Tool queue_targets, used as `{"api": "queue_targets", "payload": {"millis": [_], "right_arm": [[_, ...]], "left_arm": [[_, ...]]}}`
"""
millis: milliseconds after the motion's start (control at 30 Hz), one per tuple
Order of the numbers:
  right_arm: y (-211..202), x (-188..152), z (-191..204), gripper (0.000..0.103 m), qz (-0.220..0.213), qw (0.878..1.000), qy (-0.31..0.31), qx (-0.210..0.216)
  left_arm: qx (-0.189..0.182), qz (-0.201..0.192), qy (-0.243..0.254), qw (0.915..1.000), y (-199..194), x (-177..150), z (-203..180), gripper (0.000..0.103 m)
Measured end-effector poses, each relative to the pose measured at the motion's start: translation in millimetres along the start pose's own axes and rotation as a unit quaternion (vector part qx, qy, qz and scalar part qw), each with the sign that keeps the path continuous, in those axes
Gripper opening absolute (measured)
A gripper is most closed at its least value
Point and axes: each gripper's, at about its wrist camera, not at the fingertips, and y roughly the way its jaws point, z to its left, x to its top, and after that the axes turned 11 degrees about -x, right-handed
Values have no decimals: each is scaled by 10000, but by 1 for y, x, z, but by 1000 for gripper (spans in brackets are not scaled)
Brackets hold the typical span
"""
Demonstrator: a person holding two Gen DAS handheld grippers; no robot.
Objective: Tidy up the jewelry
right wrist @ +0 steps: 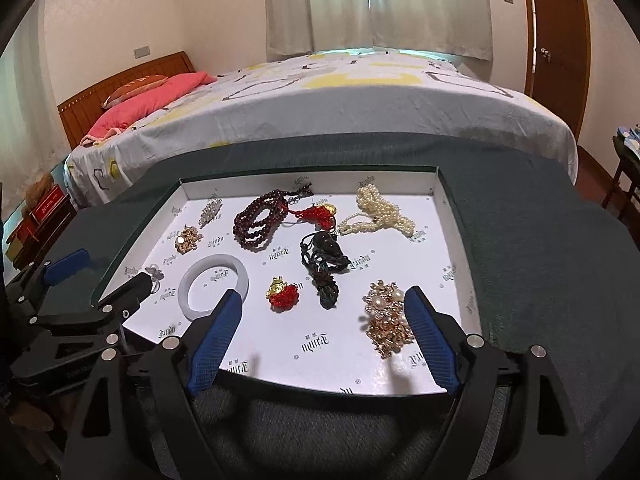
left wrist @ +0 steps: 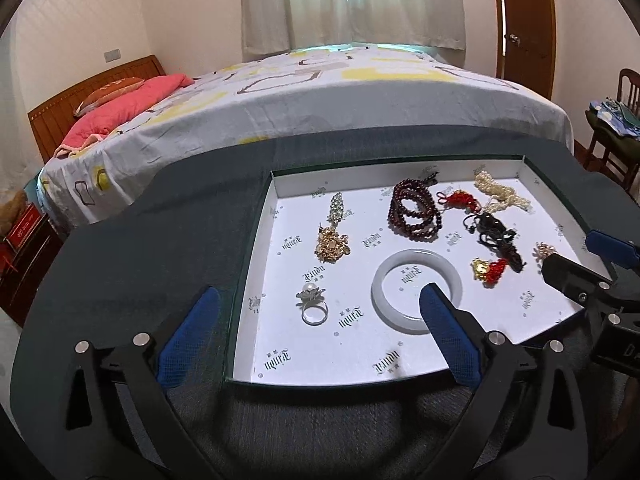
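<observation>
A shallow white-lined tray point(left wrist: 256, 240) point(right wrist: 456, 216) holds the jewelry. In it lie a white bangle point(left wrist: 412, 257) point(right wrist: 188, 288), a pearl ring point(left wrist: 312, 304), a gold brooch point(left wrist: 332, 246), dark red beads point(left wrist: 414, 212) point(right wrist: 260, 222), a pearl strand point(right wrist: 380, 214), a black cord pendant point(right wrist: 324, 260), a red knot with a gold charm point(right wrist: 284, 292) and a gold pearl brooch point(right wrist: 386, 320). My left gripper point(left wrist: 319, 291) is open above the ring, one finger over the bangle. My right gripper point(right wrist: 323, 293) is open, its right finger beside the pearl brooch. Neither holds anything.
The tray sits on a table covered in dark green cloth point(left wrist: 120, 264). Behind it is a bed point(left wrist: 320, 92) with a pink pillow point(left wrist: 132, 104). A wooden chair point(left wrist: 616, 136) stands right, a door point(right wrist: 556, 40) behind it, and a low cabinet point(right wrist: 40, 220) stands left.
</observation>
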Motion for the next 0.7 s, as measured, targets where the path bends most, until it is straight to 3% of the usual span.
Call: {"api": "queue_targets", "payload": {"millis": [367,700], "right_arm": [[-46,-19,-9,80,-61,9999,23,-128],[-133,-18,-23,80,-623,9980,58,-103]], "left_arm": [[-37,-52,-262,9996,-59,-19,-7,98],[80,-714,-247,9971,-162,-23,-18,98]]}}
